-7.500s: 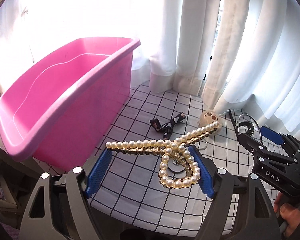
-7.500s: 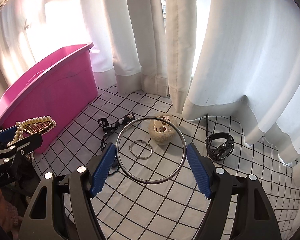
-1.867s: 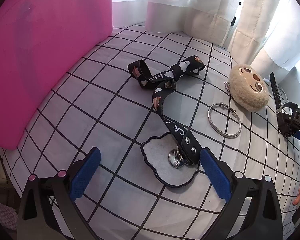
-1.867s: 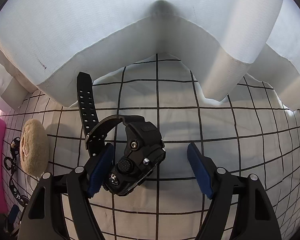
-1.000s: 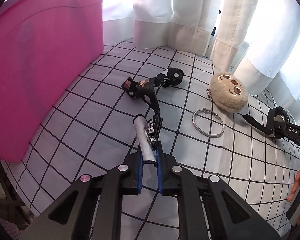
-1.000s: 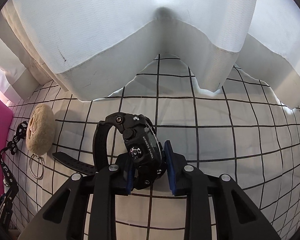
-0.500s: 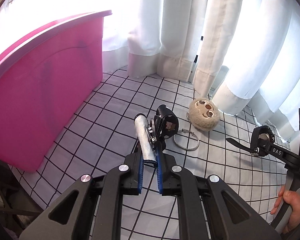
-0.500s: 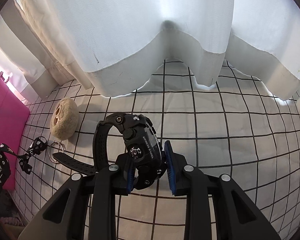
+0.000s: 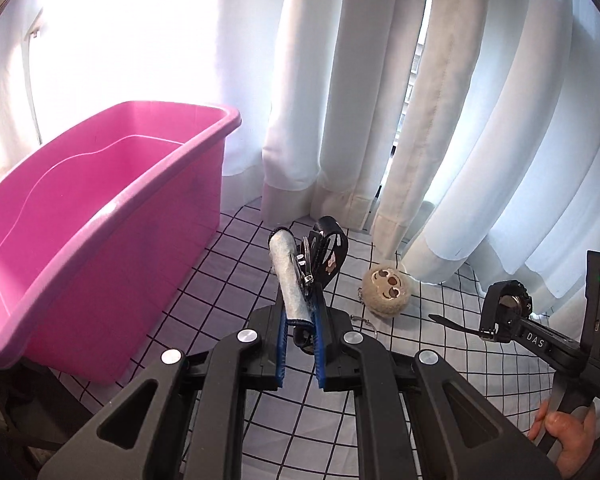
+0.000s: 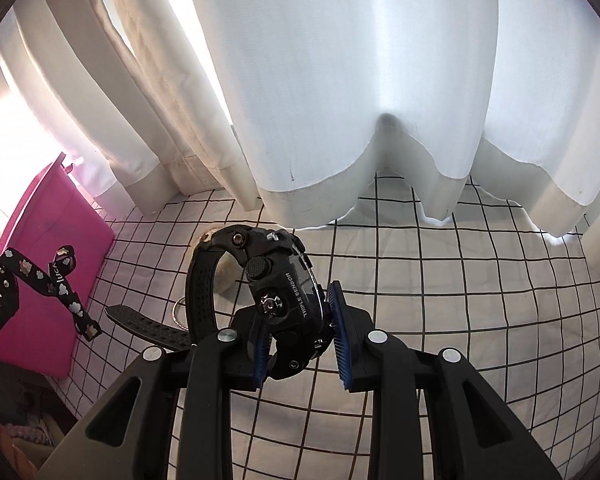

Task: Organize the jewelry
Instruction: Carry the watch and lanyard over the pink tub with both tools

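My left gripper [image 9: 299,320] is shut on a black patterned lanyard strap with a grey felt tag [image 9: 290,280] and holds it in the air above the gridded cloth, right of the pink tub [image 9: 100,216]. The strap also shows hanging at the left of the right wrist view [image 10: 56,284]. My right gripper [image 10: 300,336] is shut on a black digital watch [image 10: 284,292], lifted off the cloth; the same watch shows in the left wrist view [image 9: 504,308].
A beige plush sloth keychain [image 9: 386,290] and a thin metal ring [image 9: 364,322] lie on the white gridded cloth [image 10: 460,280]. White curtains [image 10: 340,80] hang along the back. The pink tub stands at the cloth's left edge.
Both grippers closed on their items, the left on the lanyard and the right on the watch, and have lifted them. The left view now looks over the tub's rim.
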{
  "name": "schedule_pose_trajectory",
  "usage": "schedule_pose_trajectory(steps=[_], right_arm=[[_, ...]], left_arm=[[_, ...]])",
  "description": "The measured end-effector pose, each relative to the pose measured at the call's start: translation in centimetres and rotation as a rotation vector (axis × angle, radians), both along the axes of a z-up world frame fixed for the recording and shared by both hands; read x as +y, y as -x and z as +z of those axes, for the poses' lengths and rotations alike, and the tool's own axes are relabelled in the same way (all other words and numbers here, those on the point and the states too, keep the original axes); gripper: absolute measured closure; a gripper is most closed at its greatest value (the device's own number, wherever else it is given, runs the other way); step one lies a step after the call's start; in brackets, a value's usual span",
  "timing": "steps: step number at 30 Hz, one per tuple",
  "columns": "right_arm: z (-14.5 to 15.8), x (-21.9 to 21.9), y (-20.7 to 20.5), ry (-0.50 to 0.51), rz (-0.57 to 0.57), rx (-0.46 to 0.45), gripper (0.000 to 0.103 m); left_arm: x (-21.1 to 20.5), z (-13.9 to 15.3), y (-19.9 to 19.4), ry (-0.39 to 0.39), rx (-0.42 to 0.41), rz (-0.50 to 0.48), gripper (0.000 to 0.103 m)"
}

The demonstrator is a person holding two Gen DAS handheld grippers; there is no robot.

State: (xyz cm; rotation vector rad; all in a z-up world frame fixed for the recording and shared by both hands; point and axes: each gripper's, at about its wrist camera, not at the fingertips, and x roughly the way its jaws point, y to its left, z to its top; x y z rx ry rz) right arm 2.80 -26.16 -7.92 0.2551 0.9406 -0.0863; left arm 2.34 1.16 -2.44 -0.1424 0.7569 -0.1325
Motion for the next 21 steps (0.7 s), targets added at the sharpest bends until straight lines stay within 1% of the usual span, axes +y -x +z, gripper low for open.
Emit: schedule_pose_trajectory(steps=[5,12,21], right_arm=[[3.1,3.1,-1.1,0.006,0.036,-0.06,0.077],[7.3,8.0,-3.0,0.015,0.104,-0.135,0.077],[11.4,16.1,-5.9,0.028,0.227,-0.204,0.077]], left_arm=[[2.1,3.0,-0.1,0.011,-0.054,0.01,0.092],[5.3,6.4,-0.8,0.003,-0.113,0.046,0.092],[10.9,10.4,-1.7,-0.024,-0.192,0.122,0.092]])
